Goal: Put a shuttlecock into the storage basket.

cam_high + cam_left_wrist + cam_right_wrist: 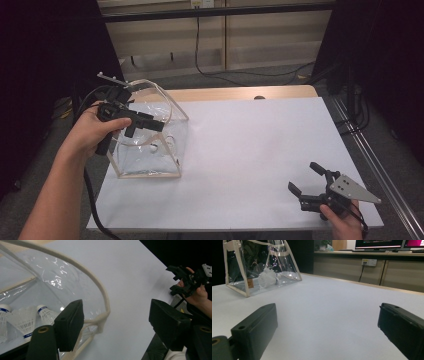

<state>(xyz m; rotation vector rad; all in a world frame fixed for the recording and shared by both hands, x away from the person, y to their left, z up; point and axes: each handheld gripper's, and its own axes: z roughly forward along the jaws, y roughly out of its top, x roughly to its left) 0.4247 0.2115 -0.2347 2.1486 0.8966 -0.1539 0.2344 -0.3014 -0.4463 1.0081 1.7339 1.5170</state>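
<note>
Dim room, evenly lit white table, glare on clear bag, blurred foreground

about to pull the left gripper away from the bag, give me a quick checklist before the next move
1. Left gripper jaws open, nothing clamped: ok.
2. Bag handle free of the jaws: cannot tell; it arcs between them, close to one pad.
3. Shuttlecocks inside the clear bag: ok.
4. Bag standing upright on the white table: ok.
5. Right gripper open, empty, well away from the bag: ok.
6. Table between bag and right gripper free of clutter: ok.
</note>
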